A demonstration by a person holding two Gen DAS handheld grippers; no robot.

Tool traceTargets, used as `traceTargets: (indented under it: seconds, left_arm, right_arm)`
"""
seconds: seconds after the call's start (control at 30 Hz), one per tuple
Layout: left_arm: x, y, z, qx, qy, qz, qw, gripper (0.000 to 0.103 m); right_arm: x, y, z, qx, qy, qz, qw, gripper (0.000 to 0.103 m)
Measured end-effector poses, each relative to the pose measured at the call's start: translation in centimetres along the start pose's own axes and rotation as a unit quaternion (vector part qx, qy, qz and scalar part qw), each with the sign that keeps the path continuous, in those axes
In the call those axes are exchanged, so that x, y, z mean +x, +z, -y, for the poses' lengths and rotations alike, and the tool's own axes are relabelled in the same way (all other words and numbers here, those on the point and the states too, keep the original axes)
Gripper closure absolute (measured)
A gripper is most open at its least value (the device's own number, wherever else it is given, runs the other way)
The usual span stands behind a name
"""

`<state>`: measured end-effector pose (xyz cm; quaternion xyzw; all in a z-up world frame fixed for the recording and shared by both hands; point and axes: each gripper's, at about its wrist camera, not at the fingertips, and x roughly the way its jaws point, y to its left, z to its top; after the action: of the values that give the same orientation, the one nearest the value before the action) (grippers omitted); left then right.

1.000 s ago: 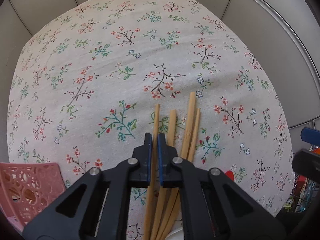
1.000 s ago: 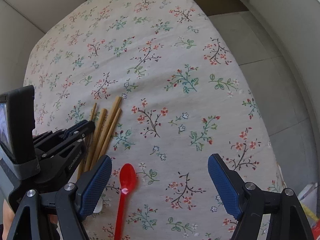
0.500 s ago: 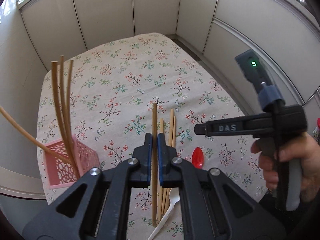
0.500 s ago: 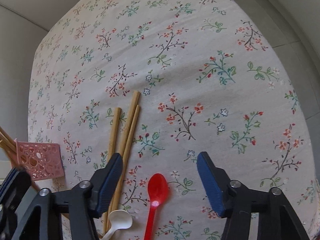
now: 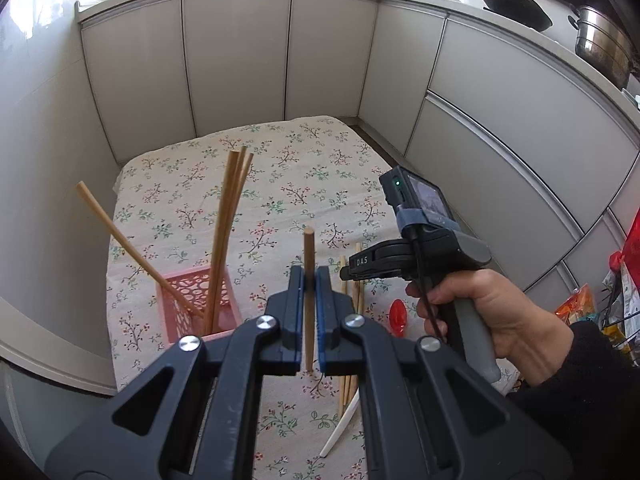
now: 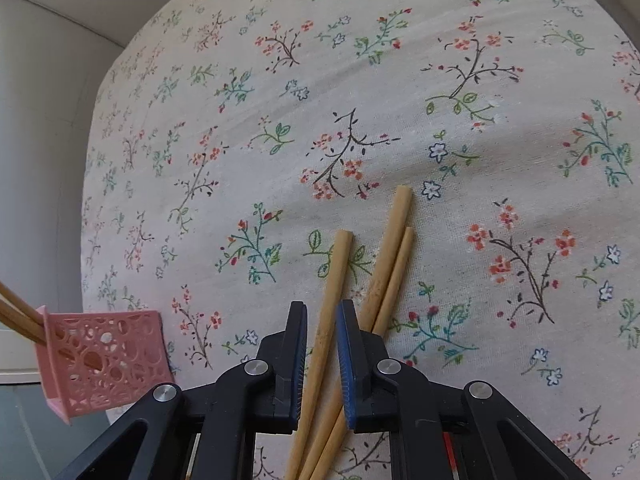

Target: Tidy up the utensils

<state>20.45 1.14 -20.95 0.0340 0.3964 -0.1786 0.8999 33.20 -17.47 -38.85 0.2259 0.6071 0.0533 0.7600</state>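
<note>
My left gripper (image 5: 309, 280) is shut on one wooden chopstick (image 5: 308, 248) and holds it upright in the air above the floral tablecloth (image 5: 280, 184). To its lower left stands a pink lattice basket (image 5: 188, 300) with several chopsticks (image 5: 224, 232) leaning in it. My right gripper (image 6: 322, 312) is low over three chopsticks lying on the cloth. Its jaws are closing around the leftmost chopstick (image 6: 334, 280), and a small gap still shows at the left pad. The other two chopsticks (image 6: 394, 248) lie just to the right. In the left wrist view a hand (image 5: 492, 312) holds the right gripper (image 5: 348, 274).
A red spoon (image 5: 399, 316) and a white spoon's handle (image 5: 340, 424) lie by the loose chopsticks (image 5: 352, 280). The pink basket (image 6: 100, 360) stands at the table's left edge. White cabinets (image 5: 240, 60) wall in the table. Pots (image 5: 600, 48) stand on the counter.
My left gripper has risen well above the table with its chopstick, and the basket came into view. My right gripper came down over the chopsticks and its wide jaws narrowed around one.
</note>
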Motion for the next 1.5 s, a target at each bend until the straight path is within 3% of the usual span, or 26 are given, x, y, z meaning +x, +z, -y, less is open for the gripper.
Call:
traceTargets:
  seconds: [0.2,0.5,0.63,0.8,1.17,1.5]
  left_arm:
    - [-0.9,-0.5,-1.5,-0.015,0.003,0.005,0.9999,0.097]
    - [-1.9,-0.5,-2.1,-0.027,0.011,0.015,0.9995,0.097]
    - [-3.0,-0.5,-2.3,-0.030,0.016,0.029,0.9990,0.097]
    - [-5.2,-0.6,-2.4,-0.029,0.024,0.059,0.9975,0.097]
    - [-11.2,-0.2,-3.0,-0.041,0.043,0.161,0.9851,0.097]
    - [-11.3,0.6,-5.5,-0.078,0.086,0.195,0.9739,0.097]
  right_arm:
    - [1.5,0.4,-1.4,-0.031,-0.072,0.008,0.997,0.088]
    - [2.3,-0.3,-3.4,-0.090,-0.115,0.032,0.989,0.092]
    - [-0.2,-0.8,-3.6,-0.085,-0.085,0.056,0.991,0.094]
    - [-5.8,-2.6,-4.7,-0.103,-0.046,0.116,0.987,0.095]
    - [-16.6,-7.0,-6.7,-0.128,0.016,0.258,0.957,0.096]
    - [-22.3,-8.4,-8.8,-0.139,0.080,0.332,0.930,0.096]
